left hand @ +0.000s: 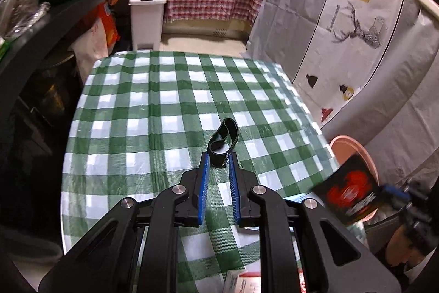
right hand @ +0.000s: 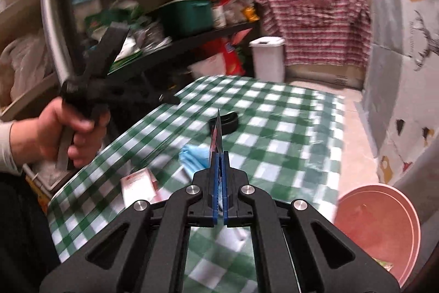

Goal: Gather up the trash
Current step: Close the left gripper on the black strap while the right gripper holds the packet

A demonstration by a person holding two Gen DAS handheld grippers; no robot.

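Observation:
On the green-checked table (left hand: 164, 106) lies a black looped band (left hand: 223, 139), just ahead of my left gripper (left hand: 219, 155), whose blue pads stand a narrow gap apart with nothing pressed between them. From the right wrist view the band (right hand: 225, 122) rests flat on the cloth, and the left gripper (right hand: 170, 99) hovers above it in a person's hand (right hand: 68, 133). My right gripper (right hand: 218, 153) is shut on a black-and-red packet (right hand: 217, 133), seen edge-on. In the left wrist view that packet (left hand: 348, 191) is in front of the pink bucket (left hand: 356, 150).
A blue crumpled scrap (right hand: 194, 158) and a white-and-red paper (right hand: 138, 183) lie on the near part of the table. The pink bucket (right hand: 384, 224) stands off the table's right edge. A white pedal bin (left hand: 146, 18) and cluttered shelves (right hand: 164, 26) stand behind and left.

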